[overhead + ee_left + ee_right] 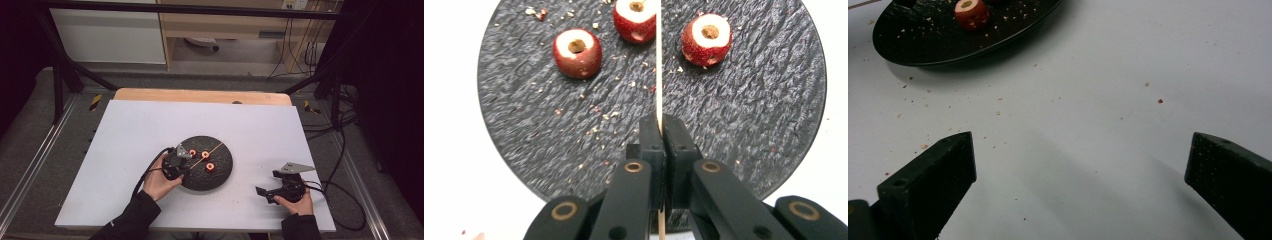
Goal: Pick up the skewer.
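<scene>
**Skewer in the grip, first fruit not yet speared**

The left gripper [659, 131] has its black jaws pinched tight on a thin pale wooden skewer [658, 65], which runs straight out across the round dark slate plate [744, 130] lying near the middle of the white bench [140, 130]. Three cored red fruits with pale cut tops lie toward the far rim of the plate: one [577, 52] left of the stick, one [636, 19] touching or just beside it, and one [706, 39] to its right (crumbs are scattered around them). None looks threaded; the stick appears to pass alongside the middle fruit rather than through its hole, though its tip runs out of the left gripper view.

The right gripper [1080, 165] hovers over the bare bench near the front right corner, jaws spread wide and empty, well apart from the plate.

The step in hand seems to be lining the skewer up for threading. The next move likely calls for steering the tip into a fruit's cored hole, with the right gripper coming over to steady that fruit so it does not roll away.
</scene>
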Demonstrator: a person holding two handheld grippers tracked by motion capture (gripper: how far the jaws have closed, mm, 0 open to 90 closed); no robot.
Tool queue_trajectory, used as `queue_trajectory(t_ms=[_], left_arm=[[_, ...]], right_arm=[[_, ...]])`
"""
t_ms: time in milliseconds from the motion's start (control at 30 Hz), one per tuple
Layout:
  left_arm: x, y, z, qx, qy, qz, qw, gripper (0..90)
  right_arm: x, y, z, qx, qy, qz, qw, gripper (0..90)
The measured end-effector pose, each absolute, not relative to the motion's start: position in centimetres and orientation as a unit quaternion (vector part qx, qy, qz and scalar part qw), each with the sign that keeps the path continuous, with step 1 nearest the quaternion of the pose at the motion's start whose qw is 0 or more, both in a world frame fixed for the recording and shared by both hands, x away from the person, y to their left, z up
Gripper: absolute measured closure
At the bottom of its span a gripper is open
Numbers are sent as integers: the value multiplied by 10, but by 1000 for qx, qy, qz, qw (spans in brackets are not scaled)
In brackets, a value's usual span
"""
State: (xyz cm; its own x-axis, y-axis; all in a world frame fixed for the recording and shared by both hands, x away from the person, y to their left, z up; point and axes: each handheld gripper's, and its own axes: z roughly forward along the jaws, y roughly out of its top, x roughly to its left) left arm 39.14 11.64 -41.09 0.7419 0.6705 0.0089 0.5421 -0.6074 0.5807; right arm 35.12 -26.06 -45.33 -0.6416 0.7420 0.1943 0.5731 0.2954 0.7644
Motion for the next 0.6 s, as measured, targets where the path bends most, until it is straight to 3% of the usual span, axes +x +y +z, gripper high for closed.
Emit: queue_trajectory(t_ms=[600], left_arm=[[367,164,-404,856,353,132,355,879]], right_arm=[[352,-259,-455,416,801,418,100,8]])
